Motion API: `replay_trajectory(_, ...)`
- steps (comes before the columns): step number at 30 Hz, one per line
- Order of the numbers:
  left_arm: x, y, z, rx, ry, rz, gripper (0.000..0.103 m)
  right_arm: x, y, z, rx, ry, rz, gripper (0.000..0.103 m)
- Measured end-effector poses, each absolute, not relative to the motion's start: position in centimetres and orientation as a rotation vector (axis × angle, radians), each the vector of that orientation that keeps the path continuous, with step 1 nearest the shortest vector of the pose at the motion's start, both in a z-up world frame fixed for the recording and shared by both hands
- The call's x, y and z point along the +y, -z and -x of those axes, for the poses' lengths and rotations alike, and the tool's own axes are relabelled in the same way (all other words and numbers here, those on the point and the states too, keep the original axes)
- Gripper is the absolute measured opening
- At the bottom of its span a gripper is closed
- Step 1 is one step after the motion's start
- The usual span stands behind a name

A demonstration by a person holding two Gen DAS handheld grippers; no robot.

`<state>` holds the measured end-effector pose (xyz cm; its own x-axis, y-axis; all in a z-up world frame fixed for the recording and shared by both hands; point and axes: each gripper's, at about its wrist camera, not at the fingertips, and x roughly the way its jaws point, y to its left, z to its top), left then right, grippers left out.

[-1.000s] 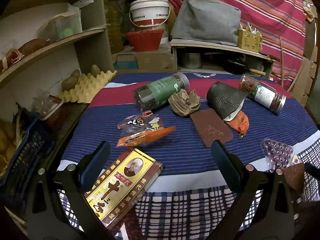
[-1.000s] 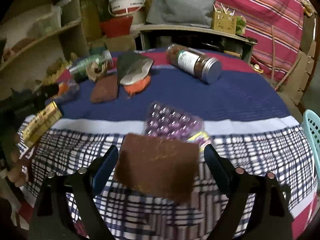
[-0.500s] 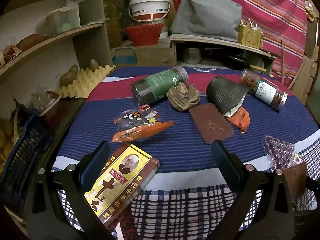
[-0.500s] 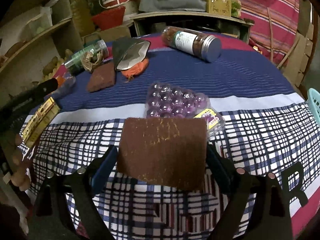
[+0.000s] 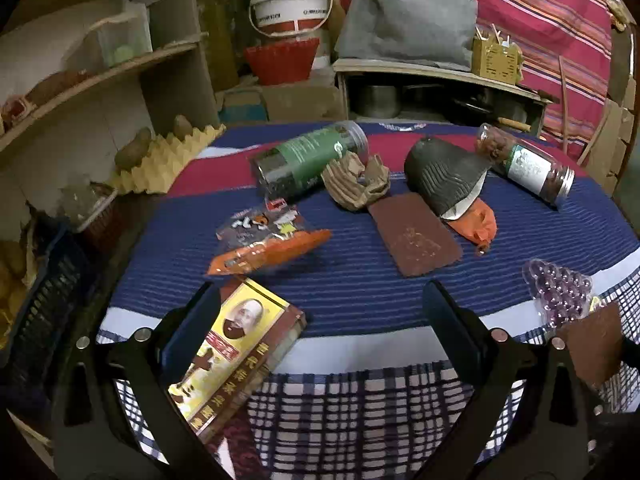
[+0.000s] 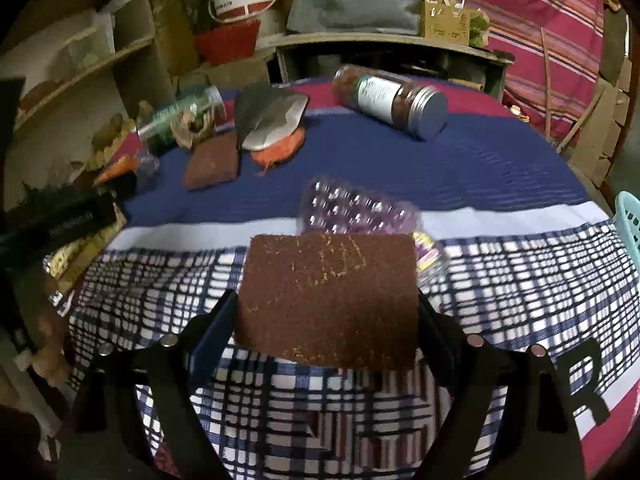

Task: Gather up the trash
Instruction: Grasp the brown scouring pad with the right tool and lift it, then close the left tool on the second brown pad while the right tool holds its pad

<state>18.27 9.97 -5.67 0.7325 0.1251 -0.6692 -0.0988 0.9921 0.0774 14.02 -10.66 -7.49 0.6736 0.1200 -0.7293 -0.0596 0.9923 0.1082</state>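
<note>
From my left wrist view, the left gripper point(image 5: 320, 312) has its jaws wide apart and pressing on nothing; the yellow box point(image 5: 236, 356) lies on the cloth point(image 5: 360, 292) beside the left finger, bearing a portrait and Chinese characters I can't read. Farther off, still uncollected, lie an orange wrapper point(image 5: 268, 248), a green jar point(image 5: 308, 160), crumpled paper point(image 5: 356, 184), a brown pad point(image 5: 414, 238), a dark sole point(image 5: 444, 180) and a second jar point(image 5: 528, 164). A white bucket point(image 5: 292, 6) behind carries print too small to read.

From my right wrist view, the right gripper point(image 6: 326, 316) is clamped on a brown sheet point(image 6: 328, 296), its jaws having just closed slightly. The purple blister tray point(image 6: 352, 212) sits just beyond. A teal basket point(image 6: 628, 220) shows at the far right edge, probably the bin. A large "R" marks the right finger. I judge the task barely begun.
</note>
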Motion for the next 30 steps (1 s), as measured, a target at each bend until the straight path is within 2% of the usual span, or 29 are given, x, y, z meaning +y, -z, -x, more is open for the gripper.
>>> replay_trajectory(11, 5.8, 5.9, -22.4, 0.79, -0.113, -0.034, 0.097, -18.8, 4.6, -16.9, 0.762, -0.079, -0.208, 0.083)
replay_trajectory(21, 5.1, 9.3, -27.4, 0.891, -0.138, 0.028, 0.097, -22.6, 5.1, -18.4, 0.76, -0.018, -0.245, 0.083)
replay_trajectory(24, 5.4, 9.7, -27.9, 0.92, -0.092, 0.063, 0.083, -22.5, 5.3, -18.6, 0.766, -0.018, -0.242, 0.083)
replay_trajectory(26, 5.2, 9.8, -28.1, 0.916, -0.084, 0.07, 0.078, -22.4, 5.3, -18.7, 0.769, -0.02, -0.236, 0.083)
replay_trajectory(28, 4.7, 9.8, -28.1, 0.914, -0.066, 0.052, 0.067, -22.2, 5.3, -18.7, 0.771, -0.023, -0.232, 0.083)
replay_trajectory(30, 4.1, 9.8, -27.9, 0.908, -0.048, 0.034, 0.062, -22.2, 5.3, -18.6, 0.769, -0.024, -0.227, 0.083)
